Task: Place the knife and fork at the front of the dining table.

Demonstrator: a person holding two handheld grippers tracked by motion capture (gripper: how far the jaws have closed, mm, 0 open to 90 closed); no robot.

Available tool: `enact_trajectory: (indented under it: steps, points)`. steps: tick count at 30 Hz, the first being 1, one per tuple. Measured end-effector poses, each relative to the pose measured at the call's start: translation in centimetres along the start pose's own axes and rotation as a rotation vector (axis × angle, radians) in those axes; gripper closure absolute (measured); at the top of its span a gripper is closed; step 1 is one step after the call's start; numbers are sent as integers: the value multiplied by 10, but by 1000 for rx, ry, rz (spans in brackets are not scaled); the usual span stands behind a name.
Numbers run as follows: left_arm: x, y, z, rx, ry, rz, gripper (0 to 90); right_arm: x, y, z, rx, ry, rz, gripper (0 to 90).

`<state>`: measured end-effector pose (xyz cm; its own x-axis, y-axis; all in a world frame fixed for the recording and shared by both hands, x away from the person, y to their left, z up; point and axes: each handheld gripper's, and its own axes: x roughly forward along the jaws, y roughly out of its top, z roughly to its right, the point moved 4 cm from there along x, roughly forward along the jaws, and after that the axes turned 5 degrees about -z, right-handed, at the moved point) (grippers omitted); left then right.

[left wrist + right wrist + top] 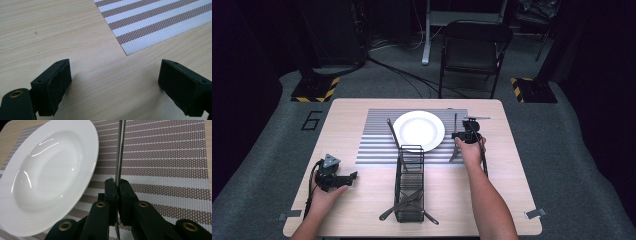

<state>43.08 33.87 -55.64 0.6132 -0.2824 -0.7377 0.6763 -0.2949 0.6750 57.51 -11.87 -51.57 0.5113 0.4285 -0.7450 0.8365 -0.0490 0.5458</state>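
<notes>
Pinching slim shiny steel knife [119, 157] flat between right gripper [117, 191] fingers; left gripper [113, 87] fingers apart.

A slim, polished steel utensil [119, 157], seemingly a knife, lies flat on the brown-and-white striped placemat [170, 157], its thin shaft running straight away toward twelve o'clock in the right gripper view. It sits just beside the white plate [50, 175], at the plate's three o'clock, close to the rim and apart from it. In the high view it [455, 142] lies lengthwise from twelve to six o'clock at the mat's right edge, its broader end at six o'clock, and the right tongs [117, 192] are clamped on the shaft partway along.
</notes>
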Motion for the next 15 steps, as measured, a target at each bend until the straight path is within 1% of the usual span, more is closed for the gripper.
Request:
enact_trajectory:
  steps: [2,3,4,5,6,8,9,12,15]
  points:
    - [0,0,0,0,0,0,112,2,0,0,22,-3,10,873]
    - [0,0,0,0,0,0,112,2,0,0,22,-3,10,873]
    - [0,0,0,0,0,0,112,4,0,1,48,-4,10,873]
    - [0,0,0,0,0,0,112,4,0,1,48,-4,10,873]
    - [0,0,0,0,0,0,112,4,0,1,66,-1,10,874]
    - [0,0,0,0,0,0,112,7,1,6,127,18,23,874]
    - [0,0,0,0,0,0,112,7,1,6,141,23,26,874]
    - [0,0,0,0,0,0,112,9,2,9,162,33,32,874]
    - [0,0,0,0,0,0,112,11,2,10,164,36,35,874]
